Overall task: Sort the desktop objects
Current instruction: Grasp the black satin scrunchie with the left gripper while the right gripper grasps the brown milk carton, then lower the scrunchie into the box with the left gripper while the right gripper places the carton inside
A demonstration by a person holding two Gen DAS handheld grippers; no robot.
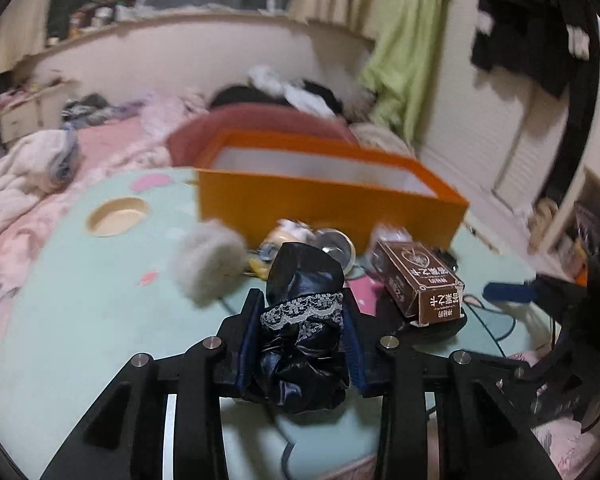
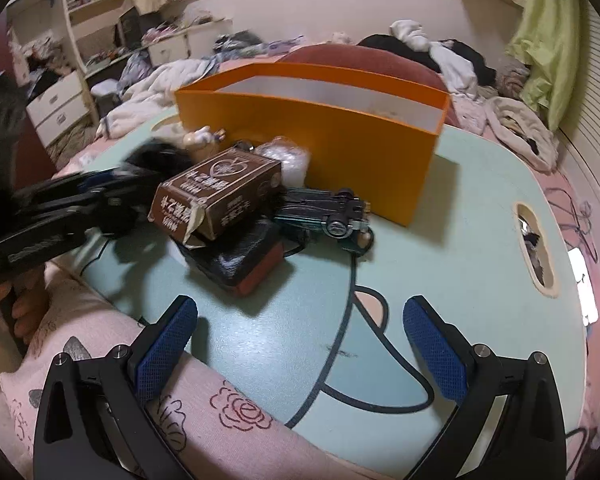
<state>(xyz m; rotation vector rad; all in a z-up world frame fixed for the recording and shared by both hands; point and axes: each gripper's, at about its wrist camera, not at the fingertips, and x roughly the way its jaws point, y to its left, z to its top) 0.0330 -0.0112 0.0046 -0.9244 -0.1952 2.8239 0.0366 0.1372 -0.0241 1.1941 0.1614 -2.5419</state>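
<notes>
One orange box (image 2: 340, 136) sits on the mint table (image 2: 460, 240). Just in front of it: one brown carton (image 2: 216, 196) with unreadable Chinese print and one toy car (image 2: 332, 216). Left gripper (image 1: 300, 320) pinches a black lace-trimmed cloth (image 1: 300, 344); right gripper (image 2: 300, 344) is spread, holding nothing.

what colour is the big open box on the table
Orange outside, white inside: the box shows best in the right wrist view.

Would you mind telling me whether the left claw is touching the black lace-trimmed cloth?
Touching. The left wrist view shows the left claw closed on the black lace-trimmed cloth, both blue pads pressed against its sides.
</notes>
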